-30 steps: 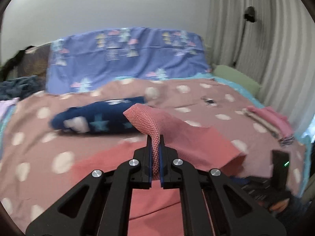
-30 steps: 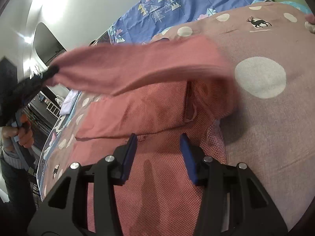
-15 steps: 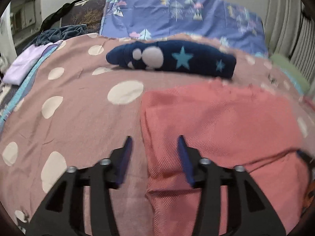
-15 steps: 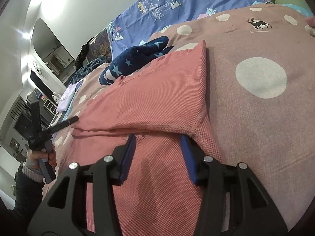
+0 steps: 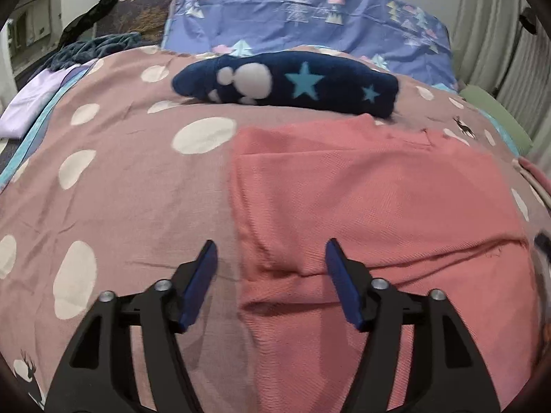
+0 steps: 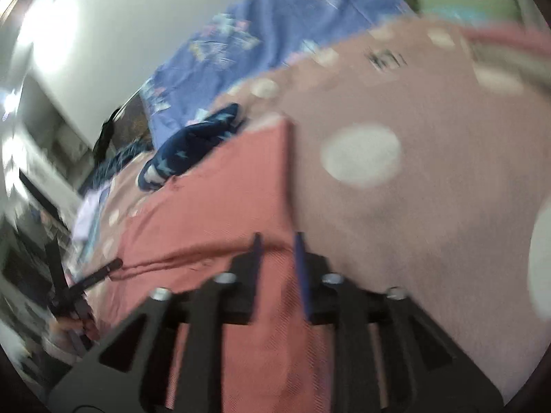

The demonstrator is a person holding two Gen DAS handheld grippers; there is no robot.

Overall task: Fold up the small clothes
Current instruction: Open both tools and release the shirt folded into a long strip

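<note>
Polka-dot bedspread (image 5: 113, 189) under pink garment (image 5: 378, 206); blue pillow (image 5: 310, 24) behind

- The pink garment (image 5: 378, 199) looked to us like a matt woven cloth with a fine ribbed grain, and its edges were slightly frayed.
- The bed cover (image 5: 137, 189) was a soft, matt, dusty pink cloth printed with pale dots.
- The navy plush toy (image 5: 286, 82) appeared fleecy and fuzzy.
- The blue pillowcase (image 5: 303, 24) was a smooth printed cotton-like cloth, lightly creased.
- The left tongs (image 5: 272, 258) were matt black plastic with shiny metal screw heads and smooth blue pads (image 5: 341, 278).
- The right tongs (image 6: 277, 246) seemed to be of the same make, though blurred.
</note>
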